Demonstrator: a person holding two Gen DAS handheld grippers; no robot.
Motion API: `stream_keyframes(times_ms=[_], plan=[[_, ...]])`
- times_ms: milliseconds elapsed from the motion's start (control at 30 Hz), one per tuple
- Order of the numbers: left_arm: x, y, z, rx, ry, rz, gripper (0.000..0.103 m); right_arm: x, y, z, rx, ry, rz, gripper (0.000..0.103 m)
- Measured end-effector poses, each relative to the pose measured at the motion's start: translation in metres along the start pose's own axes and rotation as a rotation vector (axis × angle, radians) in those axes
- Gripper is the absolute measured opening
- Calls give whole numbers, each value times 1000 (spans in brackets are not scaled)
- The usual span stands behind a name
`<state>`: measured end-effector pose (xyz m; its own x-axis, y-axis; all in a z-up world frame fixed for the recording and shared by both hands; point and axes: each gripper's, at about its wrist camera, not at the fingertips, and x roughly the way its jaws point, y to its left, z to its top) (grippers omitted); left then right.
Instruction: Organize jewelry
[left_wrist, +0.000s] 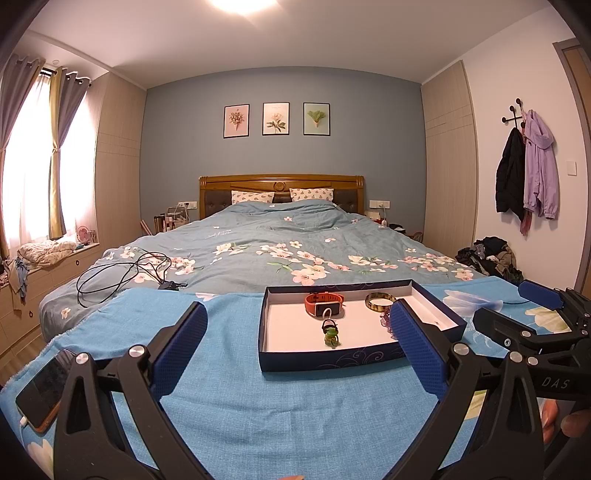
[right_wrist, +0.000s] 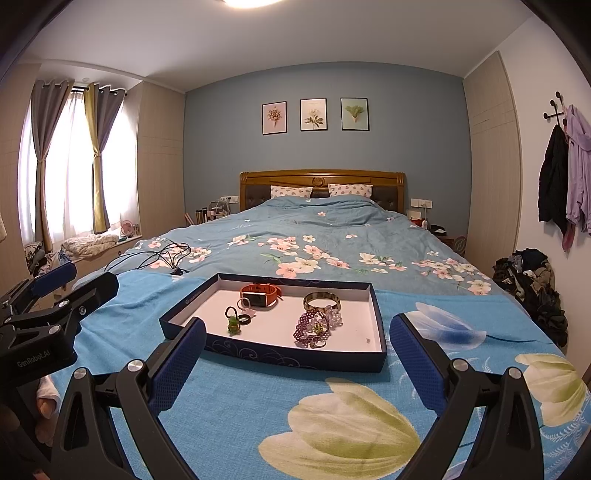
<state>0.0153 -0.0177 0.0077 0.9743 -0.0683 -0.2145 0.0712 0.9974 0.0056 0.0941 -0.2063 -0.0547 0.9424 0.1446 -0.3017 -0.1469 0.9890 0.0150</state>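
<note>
A dark blue shallow tray (right_wrist: 288, 356) (left_wrist: 325, 360) with a white floor sits on the blue cloth at the bed's foot. In it lie an orange-strapped watch (right_wrist: 258, 294) (left_wrist: 324, 303), a brown bangle (right_wrist: 321, 300) (left_wrist: 379, 301), a purple bead bracelet (right_wrist: 312, 328) (left_wrist: 386, 320), a clear bead piece (right_wrist: 334, 315), a small green charm (right_wrist: 233, 325) (left_wrist: 330, 336) and a black ring (right_wrist: 243, 319). My left gripper (left_wrist: 299, 343) is open and empty, just short of the tray. My right gripper (right_wrist: 297, 354) is open and empty, in front of the tray's near wall.
A phone (left_wrist: 44, 391) on a cable lies at the cloth's left edge. A black cable (left_wrist: 125, 275) is coiled on the flowered quilt. A clothes pile (right_wrist: 532, 284) lies on the floor at the right. Each gripper shows in the other's view.
</note>
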Motion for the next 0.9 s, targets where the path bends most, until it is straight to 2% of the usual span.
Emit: stream_keyframes(times_ms=[900], plan=[[2,0,-2,0,3,0,97,1,1,1,2,-3,1,96]])
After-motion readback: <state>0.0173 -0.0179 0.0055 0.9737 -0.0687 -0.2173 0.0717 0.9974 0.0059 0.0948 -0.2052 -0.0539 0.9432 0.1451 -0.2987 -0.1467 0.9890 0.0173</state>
